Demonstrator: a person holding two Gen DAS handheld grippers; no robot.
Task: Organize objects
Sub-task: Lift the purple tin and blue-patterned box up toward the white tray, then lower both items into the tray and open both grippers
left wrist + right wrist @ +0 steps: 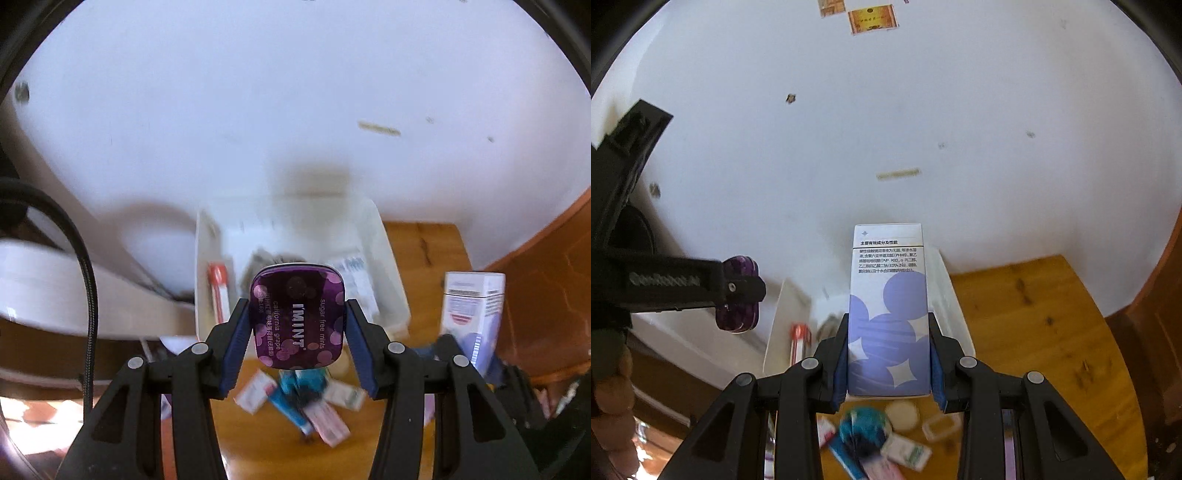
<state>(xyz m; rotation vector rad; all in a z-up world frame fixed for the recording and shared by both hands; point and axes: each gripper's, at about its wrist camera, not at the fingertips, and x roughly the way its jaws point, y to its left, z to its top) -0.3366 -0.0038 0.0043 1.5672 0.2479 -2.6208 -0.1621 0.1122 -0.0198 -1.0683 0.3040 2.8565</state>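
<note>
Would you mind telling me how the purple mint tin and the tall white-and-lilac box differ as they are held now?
The mint tin is a dark purple, rounded, squat square; the box is a pale, sharp-cornered, tall rectangle. The tin is in the left gripper, the box in the right gripper. The tin bears English lettering, the box Chinese text. Both are clamped by their sides and held above the white bin.
</note>
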